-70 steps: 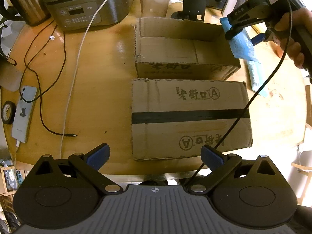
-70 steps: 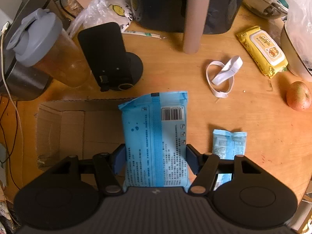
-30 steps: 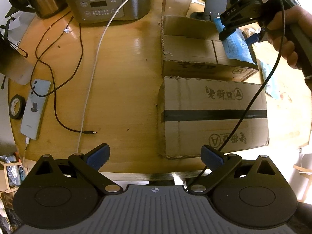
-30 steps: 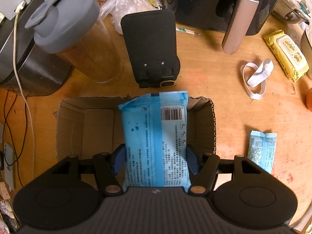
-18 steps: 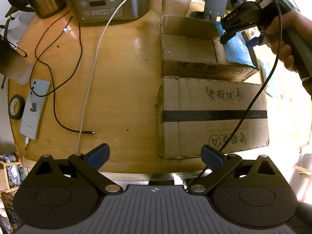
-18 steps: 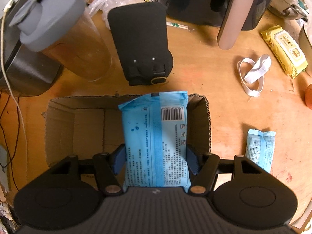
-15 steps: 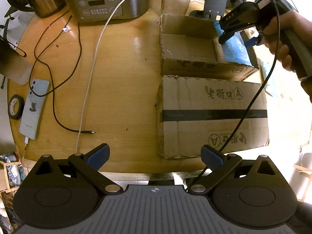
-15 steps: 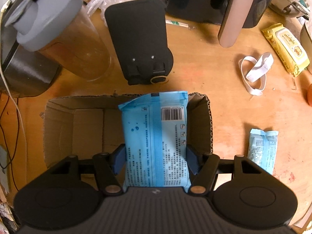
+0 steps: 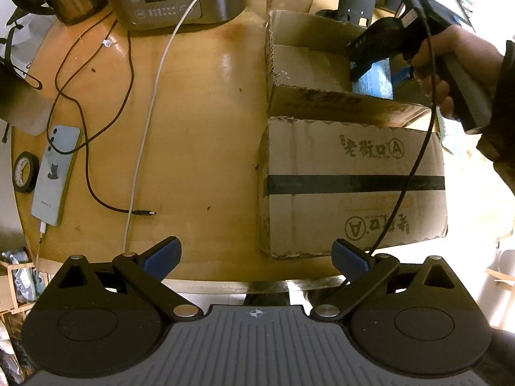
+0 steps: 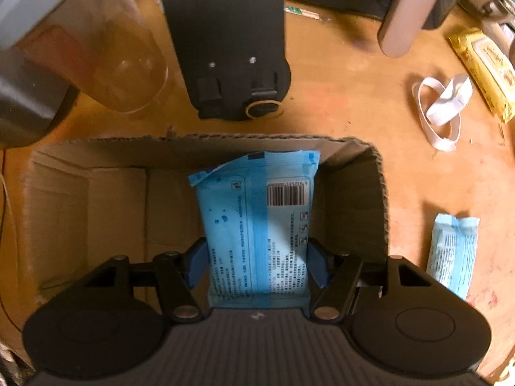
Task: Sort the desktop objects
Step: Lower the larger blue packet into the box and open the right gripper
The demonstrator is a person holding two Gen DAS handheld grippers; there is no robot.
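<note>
Right gripper (image 10: 257, 262) clamping blue pack (image 10: 257, 225) – inside open box (image 10: 96, 199), left gripper (image 9: 256, 257) spread

Round wooden table (image 9: 206, 103) under cardboard boxes (image 9: 351, 189), phone (image 9: 54, 173), cables (image 9: 96, 148).

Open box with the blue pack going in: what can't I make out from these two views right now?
- Whether the blue pack touches the open box floor: right wrist view, the pack and right gripper cover it.
- The box's near right corner: left wrist view, hidden by its front wall and the right hand.
- The smaller blue packet: print too small.
- The clear bottle: cut off by the edge, blurred.
</note>
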